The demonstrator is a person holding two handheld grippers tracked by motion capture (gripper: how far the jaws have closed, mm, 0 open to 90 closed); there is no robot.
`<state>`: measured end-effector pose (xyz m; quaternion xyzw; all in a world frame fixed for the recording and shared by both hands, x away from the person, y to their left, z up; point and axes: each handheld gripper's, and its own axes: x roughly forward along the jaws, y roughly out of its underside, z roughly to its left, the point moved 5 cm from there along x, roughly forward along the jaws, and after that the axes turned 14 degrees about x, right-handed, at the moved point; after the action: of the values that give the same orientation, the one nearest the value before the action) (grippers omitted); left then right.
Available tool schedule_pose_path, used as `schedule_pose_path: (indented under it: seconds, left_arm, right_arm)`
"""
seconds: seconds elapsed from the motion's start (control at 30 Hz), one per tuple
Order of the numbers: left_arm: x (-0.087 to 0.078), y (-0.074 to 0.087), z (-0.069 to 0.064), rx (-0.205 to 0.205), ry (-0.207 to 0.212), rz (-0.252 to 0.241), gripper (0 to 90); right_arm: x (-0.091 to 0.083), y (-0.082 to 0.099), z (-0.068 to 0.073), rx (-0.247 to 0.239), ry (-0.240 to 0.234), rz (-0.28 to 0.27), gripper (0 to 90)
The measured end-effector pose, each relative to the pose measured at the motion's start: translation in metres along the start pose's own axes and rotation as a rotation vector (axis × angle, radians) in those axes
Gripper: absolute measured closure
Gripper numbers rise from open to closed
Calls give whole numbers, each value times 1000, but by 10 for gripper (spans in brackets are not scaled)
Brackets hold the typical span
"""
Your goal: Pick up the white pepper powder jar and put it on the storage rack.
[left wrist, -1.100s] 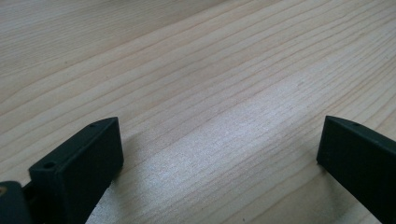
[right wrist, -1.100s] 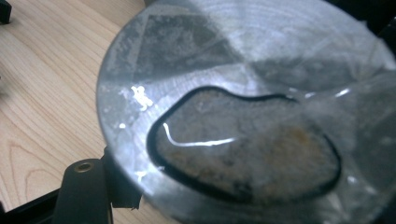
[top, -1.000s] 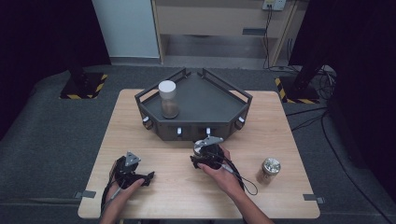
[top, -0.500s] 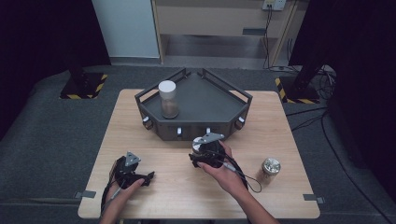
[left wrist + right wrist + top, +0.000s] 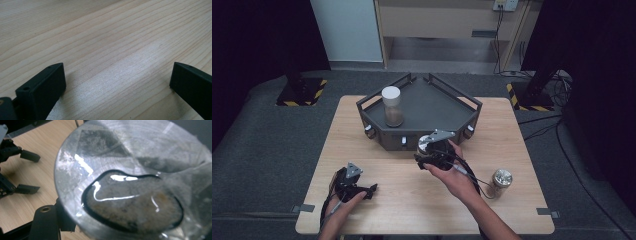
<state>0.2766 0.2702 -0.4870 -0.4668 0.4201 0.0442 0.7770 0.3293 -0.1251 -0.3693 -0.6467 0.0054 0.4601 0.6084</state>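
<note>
Jars: three. One with a white lid point(image 5: 391, 106) stands in the tray at upper centre. One with a metal lid point(image 5: 500, 182) stands on the table at lower right. One point(image 5: 428, 144) sits in your right gripper at centre, just in front of the tray.
Tray: one, dark and angular point(image 5: 447, 107), on the far half of the table.
Your left gripper point(image 5: 371, 190): at lower left, low over the table, jaws wide apart with bare wood between them.
Your right gripper point(image 5: 430, 154): clamped on the jar; its own view looks through clear glass point(image 5: 130, 182) at brownish contents.
Surface: one light wooden table point(image 5: 412, 200).
Room: grey carpet point(image 5: 272, 135), dark curtains at both sides, a pale cabinet point(image 5: 437, 25) at top.
</note>
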Motion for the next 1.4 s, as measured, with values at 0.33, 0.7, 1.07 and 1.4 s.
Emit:
schedule_pose_path:
  seconds: [0.33, 0.7, 1.07, 1.4]
  left_arm:
    - [0, 0, 0, 0, 0, 0, 0]
    - [0, 0, 0, 0, 0, 0, 0]
    - [0, 0, 0, 2, 0, 2, 0]
    - [0, 0, 0, 1, 1, 1, 0]
  right_arm:
    - [-12, -19, 0, -4, 8, -15, 307]
    - [-21, -41, -4, 11, 15, -34, 307]
    - [-15, -63, -6, 25, 26, -37, 307]
    - [-9, -84, -4, 27, 32, -41, 307]
